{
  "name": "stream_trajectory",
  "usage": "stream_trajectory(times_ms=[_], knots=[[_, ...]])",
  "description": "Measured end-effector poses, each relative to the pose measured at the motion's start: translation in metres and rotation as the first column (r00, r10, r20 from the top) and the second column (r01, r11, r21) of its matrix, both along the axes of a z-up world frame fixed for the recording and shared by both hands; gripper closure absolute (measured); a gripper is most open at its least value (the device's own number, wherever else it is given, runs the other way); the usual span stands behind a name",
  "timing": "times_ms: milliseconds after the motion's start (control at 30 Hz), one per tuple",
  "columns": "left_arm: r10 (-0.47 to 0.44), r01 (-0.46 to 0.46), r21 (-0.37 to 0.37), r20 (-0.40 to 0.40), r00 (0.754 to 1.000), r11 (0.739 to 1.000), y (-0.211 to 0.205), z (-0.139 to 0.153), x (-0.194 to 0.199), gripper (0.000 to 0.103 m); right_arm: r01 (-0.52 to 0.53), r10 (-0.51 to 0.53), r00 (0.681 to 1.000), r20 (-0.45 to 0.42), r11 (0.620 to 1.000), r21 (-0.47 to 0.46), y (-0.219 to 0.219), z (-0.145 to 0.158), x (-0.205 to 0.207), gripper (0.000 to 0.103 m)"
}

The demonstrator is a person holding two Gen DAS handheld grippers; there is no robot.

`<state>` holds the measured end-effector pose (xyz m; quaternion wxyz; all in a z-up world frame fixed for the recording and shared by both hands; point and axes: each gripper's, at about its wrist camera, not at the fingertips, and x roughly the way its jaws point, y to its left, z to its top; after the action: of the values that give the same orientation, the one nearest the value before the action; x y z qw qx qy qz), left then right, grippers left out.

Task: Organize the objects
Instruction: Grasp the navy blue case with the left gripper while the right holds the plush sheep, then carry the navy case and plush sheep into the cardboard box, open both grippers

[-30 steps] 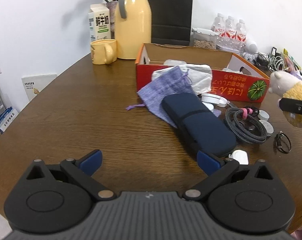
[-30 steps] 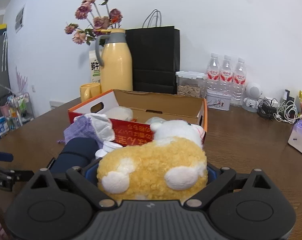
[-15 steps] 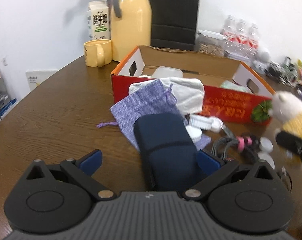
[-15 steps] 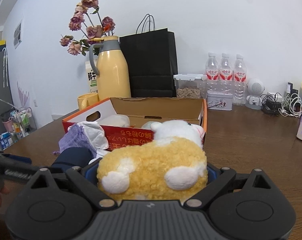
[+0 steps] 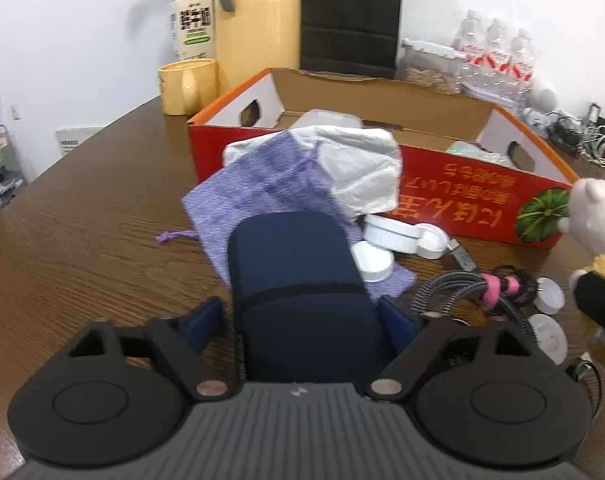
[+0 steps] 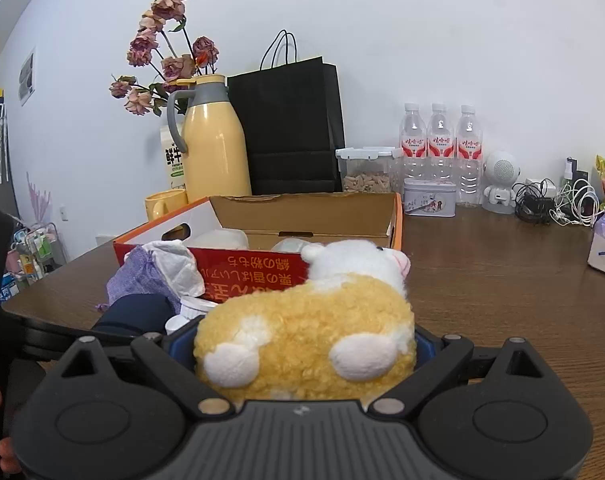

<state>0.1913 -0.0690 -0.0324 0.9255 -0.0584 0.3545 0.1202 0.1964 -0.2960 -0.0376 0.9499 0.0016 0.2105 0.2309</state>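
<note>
A navy zip case [image 5: 294, 280] lies on the brown table, partly over a purple drawstring pouch [image 5: 258, 188]. My left gripper [image 5: 300, 320] straddles the case's near end and its jaws are closing. The right pad touches the case and a thin gap shows at the left pad. My right gripper [image 6: 302, 354] is shut on a yellow and white plush toy [image 6: 302, 340], held just in front of the red cardboard box [image 6: 254, 276]. In the left wrist view the plush toy [image 5: 594, 212] shows at the right edge.
A white cloth bag [image 5: 362, 168] leans on the box front [image 5: 462, 200]. A coiled cable [image 5: 462, 284] and small white lids [image 5: 550, 296] lie right of the case. A yellow jug [image 6: 214, 152], mug [image 5: 186, 84], black paper bag [image 6: 294, 128] and water bottles [image 6: 438, 140] stand behind.
My left gripper has moved forward and to the right until the navy case lies between its fingers, and the jaws have narrowed. The right gripper keeps the plush toy, a little lower.
</note>
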Motion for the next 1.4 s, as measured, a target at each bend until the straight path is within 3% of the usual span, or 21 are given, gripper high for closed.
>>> stream_trajectory(times_ms=[200, 500, 867, 1167, 1400], knots=[[-0.016, 0.016, 0.002, 0.021, 1.000, 1.000, 0.000, 0.003, -0.005, 0.036, 0.001, -0.001, 1.000, 0.001, 1.000, -0.013, 0.003, -0.002, -0.001, 0.007], [-0.024, 0.026, -0.030, 0.061, 0.998, 0.999, 0.015, 0.011, -0.017, 0.037, -0.009, 0.010, 1.000, 0.004, 1.000, -0.017, 0.005, -0.004, -0.003, 0.007], [-0.117, 0.124, -0.030, 0.181, 0.977, 0.992, 0.025, 0.059, -0.035, 0.037, -0.036, 0.037, 0.998, 0.058, 0.999, -0.023, 0.012, 0.018, -0.008, 0.007], [-0.190, 0.203, -0.011, 0.295, 0.936, 0.979, 0.021, 0.103, 0.012, 0.037, -0.036, 0.046, 0.991, 0.124, 0.996, -0.080, 0.040, 0.060, 0.033, 0.007], [-0.221, 0.241, -0.032, 0.299, 0.928, 0.970, 0.017, 0.105, 0.075, 0.037, -0.030, 0.044, 0.994, 0.105, 0.991, -0.129, 0.069, 0.068, 0.093, 0.007]])
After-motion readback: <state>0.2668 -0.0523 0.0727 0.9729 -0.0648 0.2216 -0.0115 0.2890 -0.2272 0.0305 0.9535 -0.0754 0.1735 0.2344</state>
